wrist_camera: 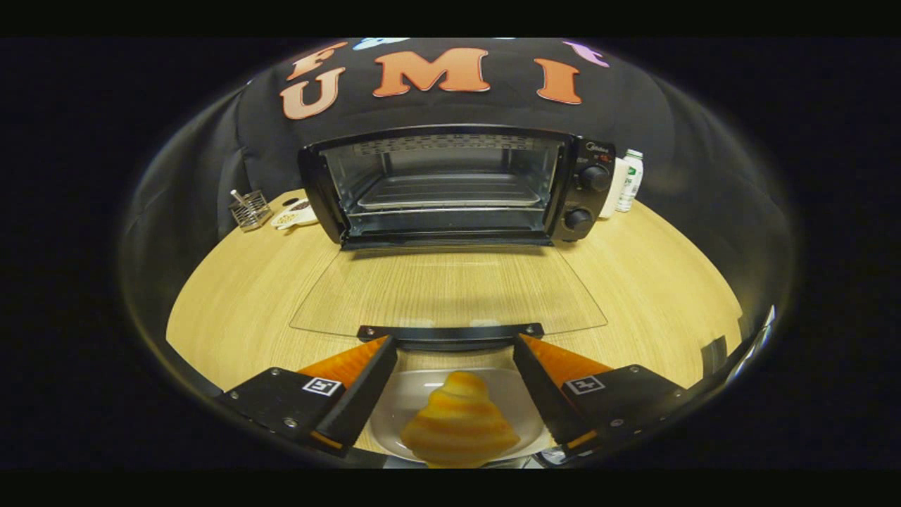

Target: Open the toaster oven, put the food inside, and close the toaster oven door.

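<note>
Currently the toaster oven (450,186) is standing open at the far side of the wooden surface (232,296), its glass door (450,292) lying flat toward the gripper (455,348) with the door handle (450,332) just ahead of the fingertips. A rack (450,191) is sitting inside the cavity. The jaws are standing spread wide, pinching nothing. Between them, nearer than the handle, a croissant-shaped pastry (459,422) is resting on a pale plate (415,401), touching neither finger. Left of the oven, a small wire basket (250,210) and a white dish (294,213) are sitting on the surface; a white bottle (630,179) is standing at its right.
</note>
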Tool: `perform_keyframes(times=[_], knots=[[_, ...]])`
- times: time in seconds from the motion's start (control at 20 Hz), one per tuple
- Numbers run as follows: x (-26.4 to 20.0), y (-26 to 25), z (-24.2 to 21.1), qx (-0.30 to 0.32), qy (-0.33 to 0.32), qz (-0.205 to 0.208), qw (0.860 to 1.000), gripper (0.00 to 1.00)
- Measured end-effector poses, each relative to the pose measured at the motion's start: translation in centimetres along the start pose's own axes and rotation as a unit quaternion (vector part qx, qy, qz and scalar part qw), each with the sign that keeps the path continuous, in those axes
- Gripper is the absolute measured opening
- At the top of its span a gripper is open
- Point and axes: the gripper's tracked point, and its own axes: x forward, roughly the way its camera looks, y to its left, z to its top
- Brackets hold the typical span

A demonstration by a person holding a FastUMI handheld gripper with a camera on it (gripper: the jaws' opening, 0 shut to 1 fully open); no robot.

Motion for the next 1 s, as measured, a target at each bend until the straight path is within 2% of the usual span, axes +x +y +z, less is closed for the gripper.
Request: perform_keyframes(times=[0.2, 0.45, 0.65, 1.0], knots=[[-3.3, -0.7, -1.6, 0.005, -0.007, -0.002, 1.000, 0.99], [-6.0, -0.4, -6.3, 0.005, 0.018, -0.003, 1.000, 0.99], [-6.1, -0.3, -9.2, 0.015, 0.039, -0.009, 0.999, 0.99], [-5.3, -0.6, -10.0, 0.014, 0.044, -0.020, 0.999, 0.99]])
